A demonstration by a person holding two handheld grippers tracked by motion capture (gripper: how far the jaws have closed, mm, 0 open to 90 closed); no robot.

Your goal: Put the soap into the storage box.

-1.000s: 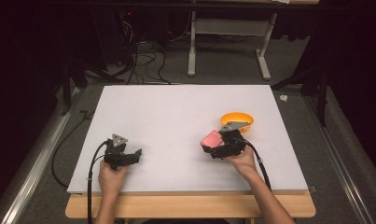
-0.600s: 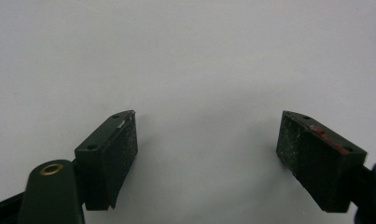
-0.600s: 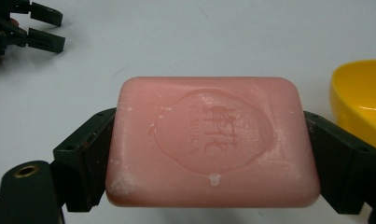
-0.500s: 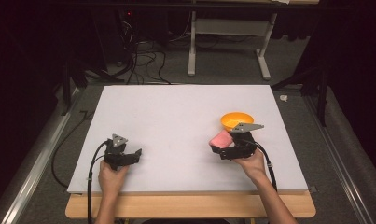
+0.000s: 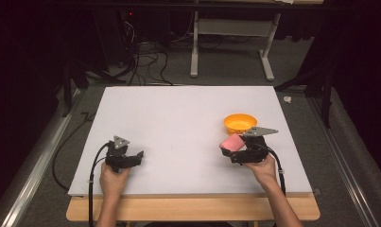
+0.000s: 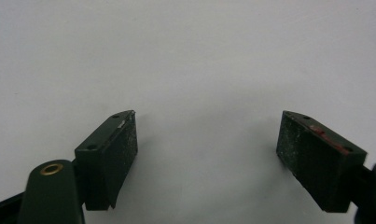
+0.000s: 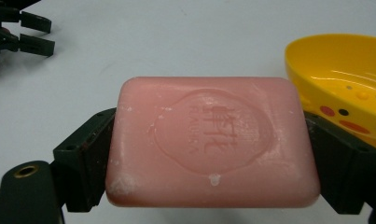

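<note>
A pink bar of soap (image 7: 209, 140) with an embossed stamp sits clamped between the jaws of my right gripper (image 7: 213, 163). In the high view the soap (image 5: 231, 141) is held just above the white board, a little short of the yellow bowl (image 5: 240, 123). That bowl (image 7: 344, 79), spotted inside, lies to the right of the soap in the right gripper view. My left gripper (image 5: 140, 156) rests low at the board's front left, and its jaws (image 6: 206, 158) stand wide apart over bare white surface.
The white board (image 5: 178, 118) covers most of the wooden table (image 5: 193, 208). Behind it are a desk frame (image 5: 230, 42) and cables on the floor (image 5: 141, 61). A metal rail (image 5: 37, 156) runs along the left side.
My right gripper, with the soap in it, has drawn back to the right and turned, uncovering the yellow bowl. The left gripper has stayed where it was.
</note>
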